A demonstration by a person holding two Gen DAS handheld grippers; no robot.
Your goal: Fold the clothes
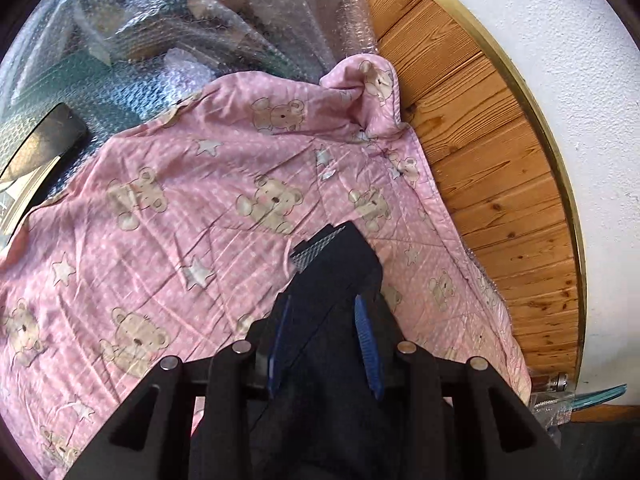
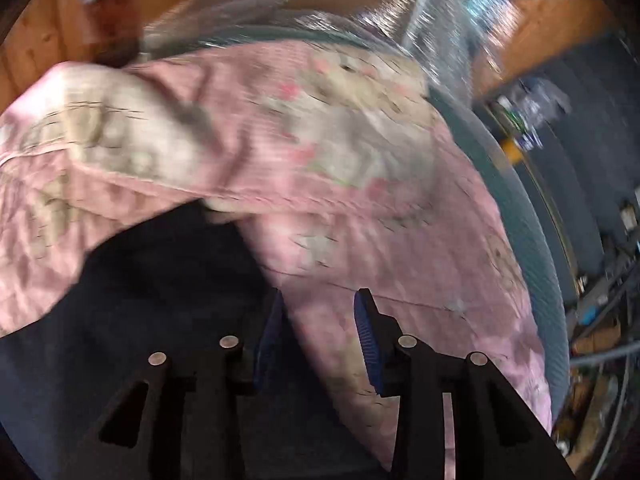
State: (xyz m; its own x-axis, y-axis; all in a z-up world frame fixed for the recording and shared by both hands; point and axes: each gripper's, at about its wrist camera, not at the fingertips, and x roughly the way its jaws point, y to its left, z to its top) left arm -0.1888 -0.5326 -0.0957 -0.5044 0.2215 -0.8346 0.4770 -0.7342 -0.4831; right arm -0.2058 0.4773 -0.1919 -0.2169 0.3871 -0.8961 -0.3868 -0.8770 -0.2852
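In the left wrist view, a dark navy cloth garment (image 1: 340, 272) is seen gripped in the left gripper (image 1: 326, 344); the cloth fills the gap between the two blue ribbed pads (image 1: 366, 344), which are closed in on it, and it is draped down over the gripper body toward the camera. A small grey woven tag (image 1: 318, 246) is seen at the garment's far tip. Beneath it a pink quilted blanket printed with beige teddy bears and pale stars (image 1: 208, 208) is spread out, its far corner bunched up near the wooden plank panelling (image 1: 480, 152). Clear bubble wrap (image 1: 180, 12) is heaped beyond the blanket's far edge. A brass-coloured strip (image 1: 548, 136) is set between the panelling and a white rough-plastered wall (image 1: 580, 80).

The right wrist view is heavily blurred. The right gripper (image 2: 320, 340) is seen over the same pink blanket (image 2: 360, 200), with its blue pads (image 2: 368, 344) set moderately apart; whether any cloth is pinched between them cannot be told. The dark navy garment (image 2: 140, 288) is seen lying at the lower left, against the left pad, with a fold of the pink blanket overlapping its upper edge. Bubble wrap (image 2: 360, 12) is seen past the blanket.
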